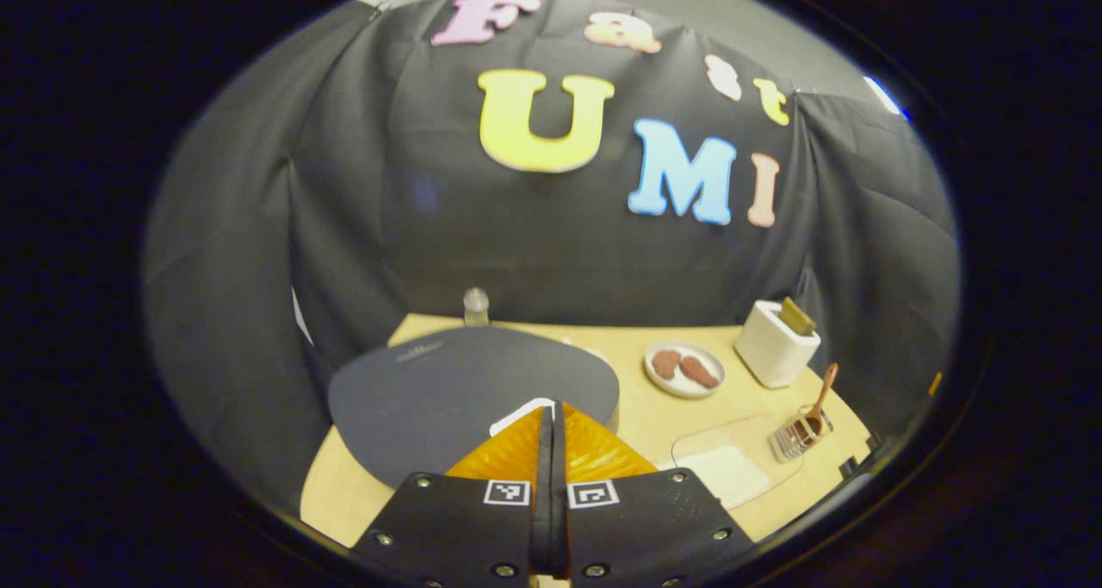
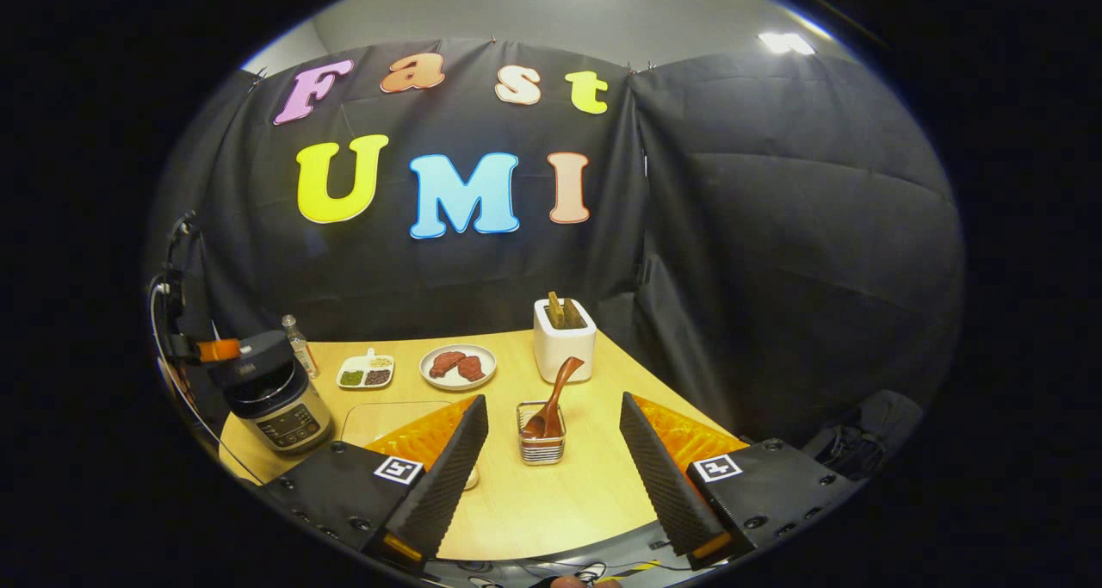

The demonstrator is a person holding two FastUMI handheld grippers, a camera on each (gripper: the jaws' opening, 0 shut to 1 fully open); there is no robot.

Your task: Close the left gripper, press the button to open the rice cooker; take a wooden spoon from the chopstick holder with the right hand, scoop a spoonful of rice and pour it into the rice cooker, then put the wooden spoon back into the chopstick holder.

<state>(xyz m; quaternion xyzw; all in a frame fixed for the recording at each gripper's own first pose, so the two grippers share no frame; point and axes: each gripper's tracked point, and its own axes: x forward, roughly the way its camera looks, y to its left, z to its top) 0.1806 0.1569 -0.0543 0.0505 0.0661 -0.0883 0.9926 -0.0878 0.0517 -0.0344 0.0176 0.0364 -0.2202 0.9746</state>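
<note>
In the left gripper view my left gripper [image 1: 551,407] is shut with nothing between its fingers, its tips just over the near rim of the rice cooker's dark grey lid [image 1: 465,381]. The lid is down. The right gripper view shows the rice cooker [image 2: 271,394] at the far left, with the left gripper [image 2: 215,349] at its top. My right gripper [image 2: 552,401] is open and holds nothing. The wire chopstick holder [image 2: 541,442] stands ahead between its fingers, apart from them. The wooden spoon [image 2: 558,390] leans in it, bowl down. The clear rice container [image 1: 732,463] lies beside the holder [image 1: 801,429].
A white toaster [image 2: 564,338] stands behind the holder. A plate of brown food [image 2: 458,367], a small divided dish [image 2: 366,370] and a little bottle [image 2: 297,343] sit toward the back of the wooden table [image 2: 560,493]. Cloth walls close the back and right.
</note>
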